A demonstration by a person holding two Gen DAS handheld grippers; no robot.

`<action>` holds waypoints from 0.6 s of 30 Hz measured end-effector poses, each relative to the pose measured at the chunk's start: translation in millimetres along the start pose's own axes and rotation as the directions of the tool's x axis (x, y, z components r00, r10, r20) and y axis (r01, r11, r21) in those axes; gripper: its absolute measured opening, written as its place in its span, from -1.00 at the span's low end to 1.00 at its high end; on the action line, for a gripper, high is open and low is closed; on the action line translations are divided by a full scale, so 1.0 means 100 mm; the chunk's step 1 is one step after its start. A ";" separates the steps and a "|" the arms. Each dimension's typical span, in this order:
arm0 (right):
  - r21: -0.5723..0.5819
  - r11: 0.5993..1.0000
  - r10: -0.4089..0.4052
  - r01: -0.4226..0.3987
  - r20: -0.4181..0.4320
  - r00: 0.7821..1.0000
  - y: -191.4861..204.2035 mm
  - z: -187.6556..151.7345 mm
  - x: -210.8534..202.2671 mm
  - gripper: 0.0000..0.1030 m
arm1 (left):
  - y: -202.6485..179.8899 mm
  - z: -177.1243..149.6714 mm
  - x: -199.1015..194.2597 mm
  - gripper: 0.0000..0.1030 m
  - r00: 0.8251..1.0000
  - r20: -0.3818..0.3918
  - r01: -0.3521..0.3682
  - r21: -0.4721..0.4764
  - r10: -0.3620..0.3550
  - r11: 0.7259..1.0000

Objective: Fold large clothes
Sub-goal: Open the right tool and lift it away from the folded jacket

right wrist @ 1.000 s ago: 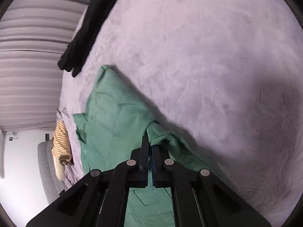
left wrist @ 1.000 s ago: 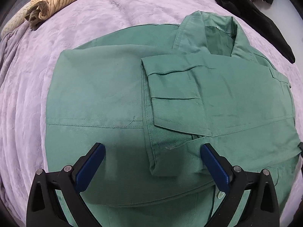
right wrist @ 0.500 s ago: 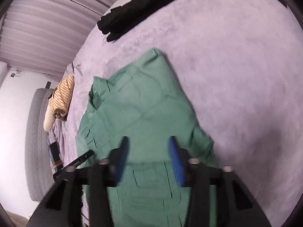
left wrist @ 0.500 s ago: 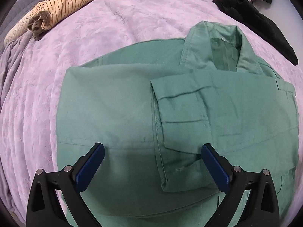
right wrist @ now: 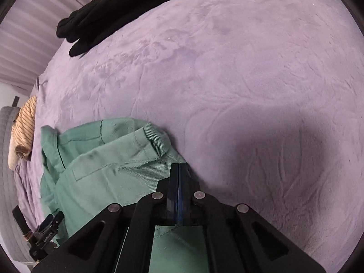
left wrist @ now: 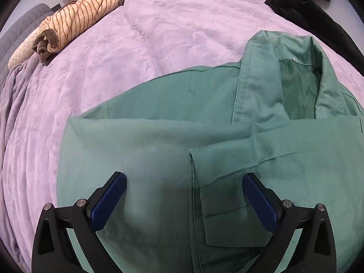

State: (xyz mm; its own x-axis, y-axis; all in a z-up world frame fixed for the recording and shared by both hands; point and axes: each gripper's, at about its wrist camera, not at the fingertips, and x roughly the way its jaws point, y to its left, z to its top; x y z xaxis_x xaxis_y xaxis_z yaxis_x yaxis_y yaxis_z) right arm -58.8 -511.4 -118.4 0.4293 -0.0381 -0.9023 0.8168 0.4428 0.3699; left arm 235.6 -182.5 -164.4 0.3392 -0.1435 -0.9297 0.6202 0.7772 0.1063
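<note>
A green jacket (left wrist: 159, 150) lies flat on the purple blanket (left wrist: 173, 27), collar (left wrist: 293, 72) at the upper right and one sleeve (left wrist: 227, 195) folded across its front. My left gripper (left wrist: 184, 179) hovers open just above the jacket, one blue pad on each side of the sleeve's cuff end, holding nothing. In the right wrist view the jacket (right wrist: 109, 173) bunches at the lower left, its other cuff (right wrist: 154, 141) turned up. My right gripper (right wrist: 179, 170) is shut at the jacket's right edge. I see no cloth between its pads.
A striped beige garment (left wrist: 68, 29) lies rolled at the far left by a grey headboard (left wrist: 20, 31). Black clothing (left wrist: 309, 11) sits at the far right, also black clothing (right wrist: 107, 13) in the right wrist view. Bare purple blanket (right wrist: 250, 91) spreads right of the jacket.
The right gripper let go of the sleeve end, opened, swung to the jacket's right edge and shut again. The left gripper, still open, moved up the jacket toward the collar.
</note>
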 end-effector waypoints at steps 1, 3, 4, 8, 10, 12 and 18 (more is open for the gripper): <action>0.019 1.000 0.005 -0.005 0.005 1.000 -0.04 0.01 -0.02 -1.00 | 0.00 0.03 -0.01 1.00 1.000 -0.005 -0.002 0.010 0.002 1.000; 0.039 0.999 -0.039 0.038 0.034 0.999 -0.11 0.01 -0.13 -1.00 | 0.05 0.08 -0.07 1.00 1.000 -0.014 -0.023 0.012 0.023 1.000; 0.056 0.997 -0.045 0.043 0.036 0.998 -0.15 -0.01 -0.20 -1.00 | 0.09 0.08 -0.13 1.00 0.999 -0.012 -0.035 0.013 0.035 0.999; 0.008 1.000 -0.025 0.025 0.039 0.999 -0.13 -0.25 -0.56 -1.00 | 0.24 -0.09 -0.43 1.00 1.000 0.003 0.006 0.010 -0.006 1.000; -0.090 0.996 -0.013 0.017 0.039 0.999 -0.01 -0.50 -0.76 -1.00 | 0.26 -0.25 -0.54 1.00 0.999 -0.002 0.038 0.017 -0.038 0.999; -0.167 0.986 -0.008 0.012 0.026 1.000 0.08 -0.74 -0.83 -1.00 | 0.22 -0.40 -0.53 1.00 0.999 -0.020 0.041 0.040 -0.040 0.998; -0.248 0.967 -0.085 0.062 -0.084 0.993 0.04 -1.19 -0.48 -1.00 | 0.38 -0.60 -0.20 1.00 0.992 -0.118 0.037 -0.074 -0.046 0.997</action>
State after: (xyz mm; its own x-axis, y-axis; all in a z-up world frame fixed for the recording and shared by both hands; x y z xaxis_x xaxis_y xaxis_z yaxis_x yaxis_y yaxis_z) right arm -121.7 -400.6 -99.8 0.3243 0.0000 -0.9459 0.7208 0.6476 0.2471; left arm 209.8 -112.9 -163.0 0.2246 -0.1058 -0.9687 0.5782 0.8146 0.0451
